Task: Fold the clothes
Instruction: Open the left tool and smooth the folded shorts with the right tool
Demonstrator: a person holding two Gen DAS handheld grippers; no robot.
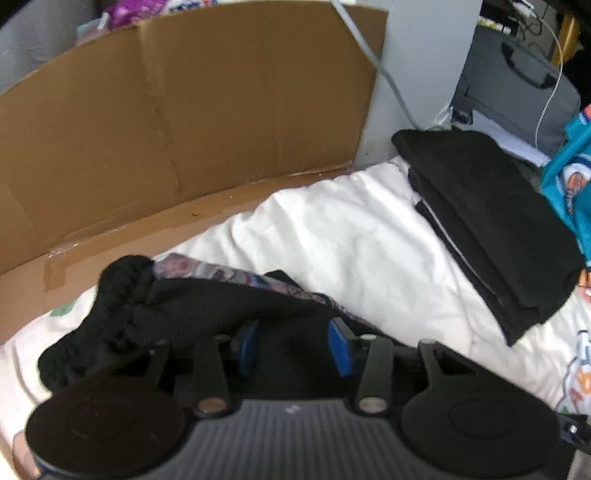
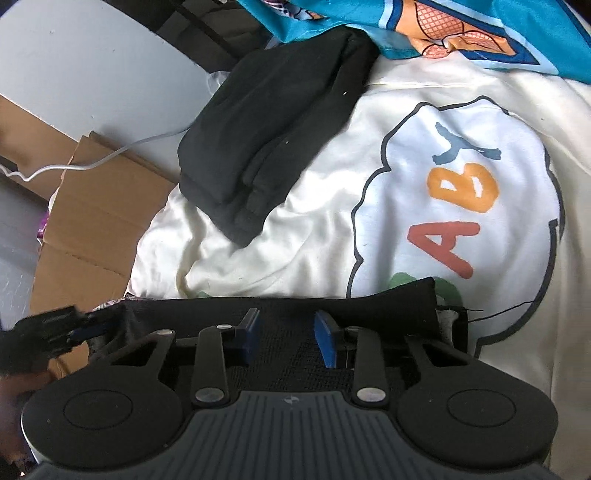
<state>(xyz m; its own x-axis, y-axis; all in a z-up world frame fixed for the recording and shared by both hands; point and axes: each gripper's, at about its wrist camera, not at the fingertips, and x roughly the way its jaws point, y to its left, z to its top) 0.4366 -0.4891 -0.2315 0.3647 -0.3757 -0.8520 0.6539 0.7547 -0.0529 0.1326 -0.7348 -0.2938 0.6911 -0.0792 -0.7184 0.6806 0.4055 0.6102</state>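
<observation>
A black knit garment [image 1: 159,314] with a patterned lining lies on the white bedsheet [image 1: 351,236]. My left gripper [image 1: 293,341] sits low over it; its blue fingers stand apart with black fabric draped over their tips. In the right wrist view the same garment [image 2: 288,310] stretches flat across both blue fingers of my right gripper [image 2: 286,336], which also stand apart. Whether either gripper pinches cloth is hidden by the fabric. A folded black stack [image 1: 480,221] lies at the right; it also shows in the right wrist view [image 2: 273,140].
A flattened cardboard box [image 1: 166,122] stands along the wall at the bed's far edge. A teal cartoon-print cloth [image 2: 443,33] lies beyond the black stack. The sheet carries a "BABY" print [image 2: 458,206]. A white cable [image 2: 110,155] runs over the cardboard.
</observation>
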